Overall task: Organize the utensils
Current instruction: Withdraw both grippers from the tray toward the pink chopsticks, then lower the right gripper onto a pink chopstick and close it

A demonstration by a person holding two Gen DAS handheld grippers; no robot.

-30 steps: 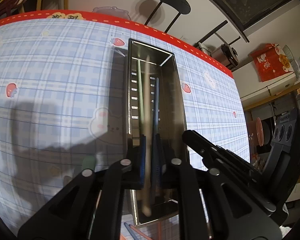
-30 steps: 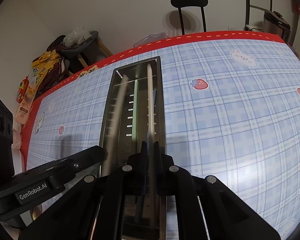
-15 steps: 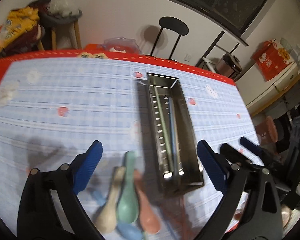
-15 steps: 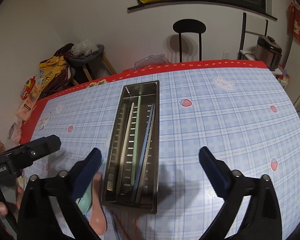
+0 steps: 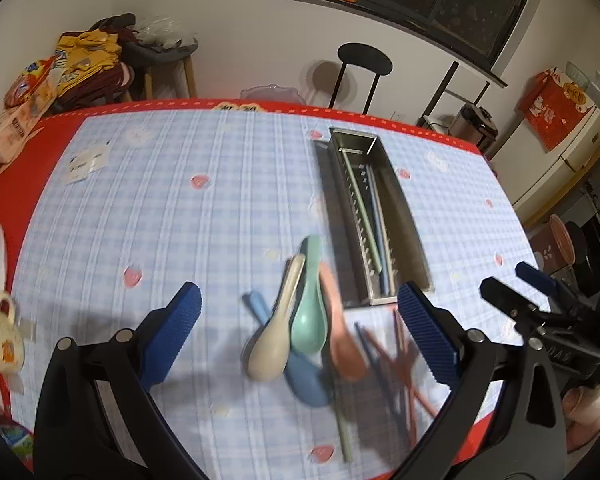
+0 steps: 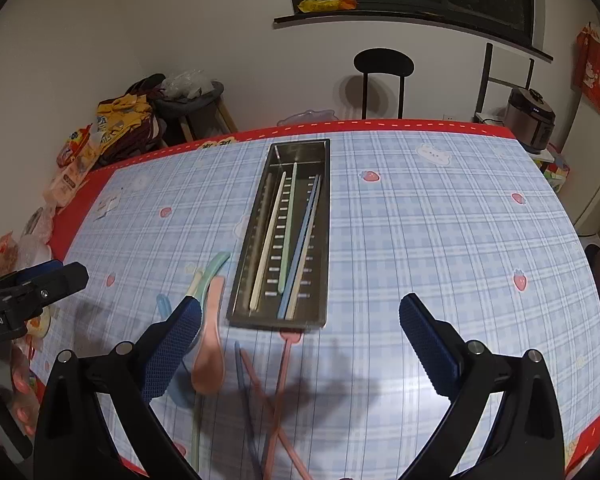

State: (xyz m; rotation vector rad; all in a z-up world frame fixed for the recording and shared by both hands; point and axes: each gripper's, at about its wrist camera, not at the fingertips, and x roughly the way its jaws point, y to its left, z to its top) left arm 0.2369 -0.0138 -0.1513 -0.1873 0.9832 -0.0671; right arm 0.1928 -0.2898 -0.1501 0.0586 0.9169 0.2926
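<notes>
In your left wrist view, your left gripper (image 5: 300, 336) is hanging spread wide and holding nothing above 4 spoons (image 5: 306, 316) lying beside the steel tray (image 5: 414, 232). In your right wrist view, your right gripper (image 6: 300, 344) is gaping empty too; 4 chopsticks (image 6: 288, 240) are lying inside that tray, with loose chopsticks (image 6: 276, 404) crossing near the table edge.

chopsticks (image 6: 288, 240) in tray (image 6: 327, 240), spoons (image 6: 209, 344) left
</notes>
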